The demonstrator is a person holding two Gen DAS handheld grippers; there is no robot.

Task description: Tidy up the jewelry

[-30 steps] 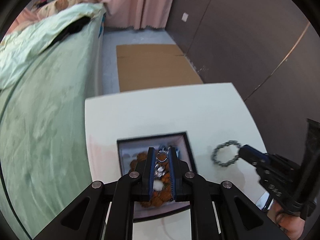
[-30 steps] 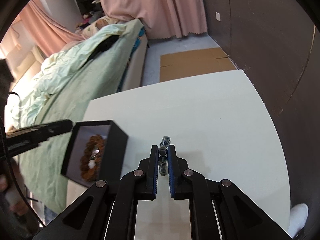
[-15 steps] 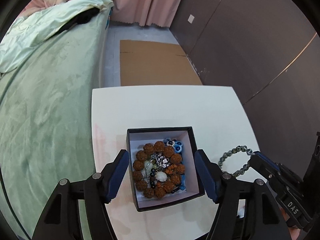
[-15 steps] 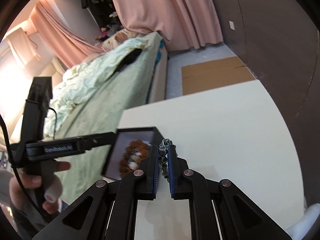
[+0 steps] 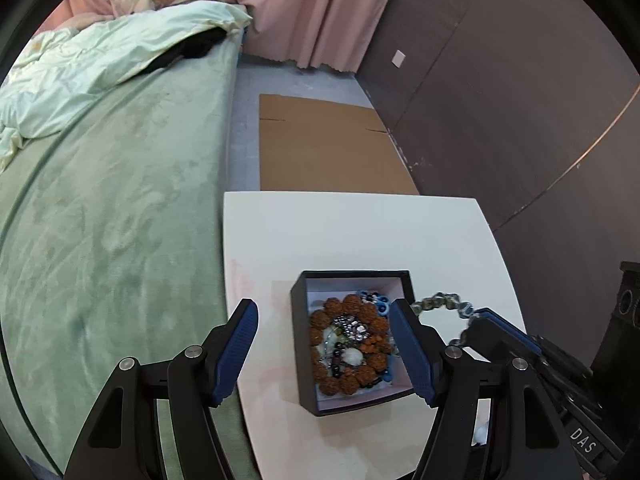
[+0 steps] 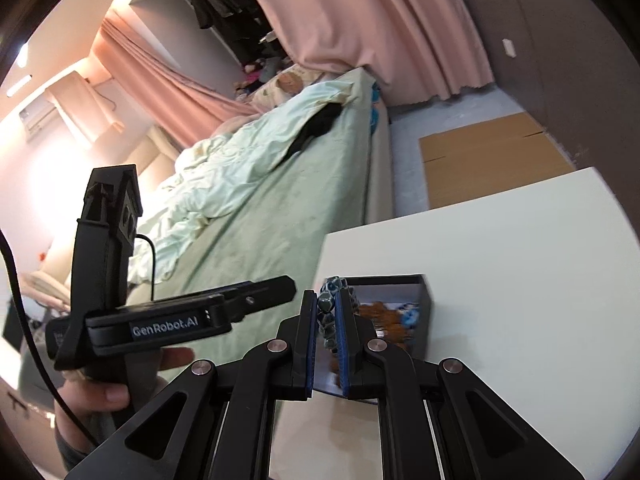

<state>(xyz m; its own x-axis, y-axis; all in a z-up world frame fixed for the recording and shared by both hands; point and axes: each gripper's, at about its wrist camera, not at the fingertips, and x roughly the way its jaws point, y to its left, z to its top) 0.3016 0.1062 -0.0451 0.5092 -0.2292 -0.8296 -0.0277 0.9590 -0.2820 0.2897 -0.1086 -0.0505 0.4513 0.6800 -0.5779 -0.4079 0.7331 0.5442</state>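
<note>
A black jewelry box (image 5: 300, 344) with a white lining stands on the white table (image 5: 360, 232). It holds a brown bead bracelet (image 5: 376, 342) and several smaller pieces. My left gripper (image 5: 322, 308) hovers above the box, open, with nothing between its fingers. My right gripper (image 6: 325, 296) is shut on a grey-green bead bracelet (image 6: 326, 314). In the left wrist view that grey-green bead bracelet (image 5: 436, 303) hangs in the air at the box's right rim, and the right gripper (image 5: 476, 316) comes in from the right. The box (image 6: 426, 308) lies just beyond the right fingertips.
A green bed (image 5: 120, 200) runs along the table's left edge. Flat cardboard (image 5: 320, 144) lies on the floor beyond the table, and a dark wall (image 5: 520, 120) stands to the right. A hand (image 6: 100, 392) holds the left gripper (image 6: 240, 304) over the bed side.
My left gripper opened, left its jewelry in the box and drew back. My right gripper lifted the grey-green bracelet off the table and carried it left to the box.
</note>
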